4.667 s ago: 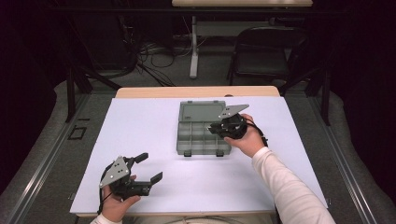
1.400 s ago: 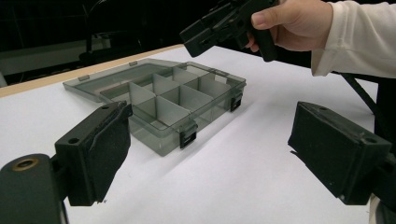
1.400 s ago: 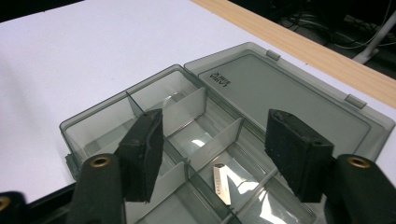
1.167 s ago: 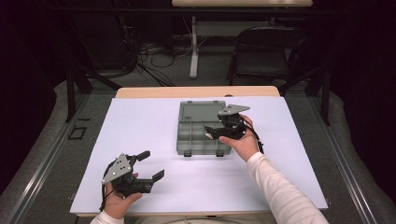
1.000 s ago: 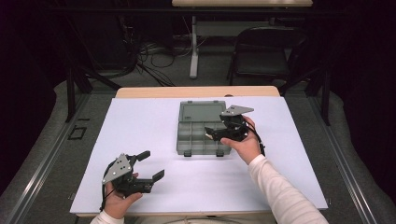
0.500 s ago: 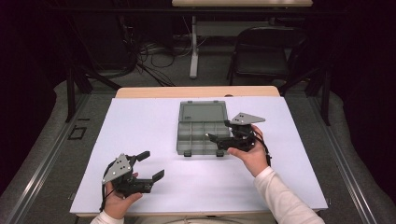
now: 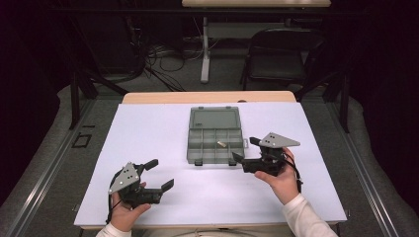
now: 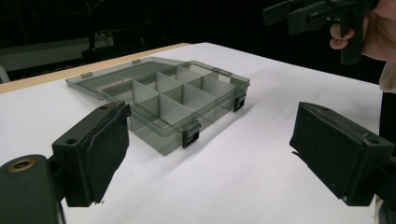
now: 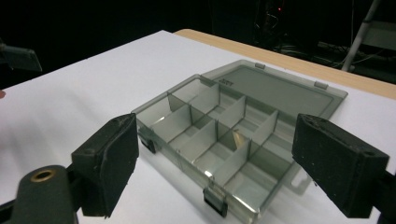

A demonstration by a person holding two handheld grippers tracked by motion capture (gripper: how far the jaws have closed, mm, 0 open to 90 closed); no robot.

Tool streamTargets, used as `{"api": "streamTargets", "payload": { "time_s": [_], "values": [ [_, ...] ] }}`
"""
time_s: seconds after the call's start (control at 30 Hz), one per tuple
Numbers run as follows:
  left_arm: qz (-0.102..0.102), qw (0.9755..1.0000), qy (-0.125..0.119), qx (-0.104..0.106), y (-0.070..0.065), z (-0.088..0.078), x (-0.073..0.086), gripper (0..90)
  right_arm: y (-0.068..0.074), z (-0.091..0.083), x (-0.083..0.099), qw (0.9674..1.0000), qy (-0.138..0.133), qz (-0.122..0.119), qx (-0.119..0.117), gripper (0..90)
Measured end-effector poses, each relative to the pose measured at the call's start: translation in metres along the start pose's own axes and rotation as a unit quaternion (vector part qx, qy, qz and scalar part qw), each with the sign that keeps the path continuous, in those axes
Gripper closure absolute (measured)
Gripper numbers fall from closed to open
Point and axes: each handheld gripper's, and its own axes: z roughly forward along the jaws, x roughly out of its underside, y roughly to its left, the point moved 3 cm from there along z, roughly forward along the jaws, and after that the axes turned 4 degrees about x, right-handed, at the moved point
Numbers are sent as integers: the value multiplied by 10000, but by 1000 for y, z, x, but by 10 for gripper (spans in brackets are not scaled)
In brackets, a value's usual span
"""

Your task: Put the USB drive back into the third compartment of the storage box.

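Having been drawn back from over the organizer box [image 7: 214,134], the right gripper [image 7: 245,152] was held empty with jaws spread, just off the box's right front corner. A small piece [image 7: 222,144] lay inside a compartment, suggesting delivery was done. The left gripper [image 7: 159,174] was held released near the table's [image 7: 148,123] front edge.

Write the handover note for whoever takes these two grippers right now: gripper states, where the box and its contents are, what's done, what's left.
Left gripper: jaws wide open, holding nothing, low over the white table at its near left, apart from the box.
Right gripper: jaws open, holding nothing, just off the near right corner of the organizer box, not touching it.
Box: mid-table, lid folded flat open away from the person, both front latches undone.
Contents: one small pale piece lies in a right-hand compartment; the other compartments look empty.
Done: box open, one piece in.
Left: probably closing the lid and latching it; no other loose parts are visible on the table.
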Motion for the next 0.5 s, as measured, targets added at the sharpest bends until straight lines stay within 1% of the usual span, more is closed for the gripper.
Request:
{"api": "streamTargets", "payload": {
  "time_s": [0.13,0.23,0.3,0.5],
  "values": [
    [-10,10000,-8,8,0,0,0,113,-1,-11,11,10000,19,21,90,146],
    [4,10000,-2,37,0,0,0,112,-4,-20,18,9999,-7,88,137,146],
    [5,10000,13,15,0,0,0,113,-6,-25,22,9997,-21,136,181,147],
    [4,10000,12,3,1,1,0,113,-10,-35,34,9993,2,234,298,147]
  ]
}}
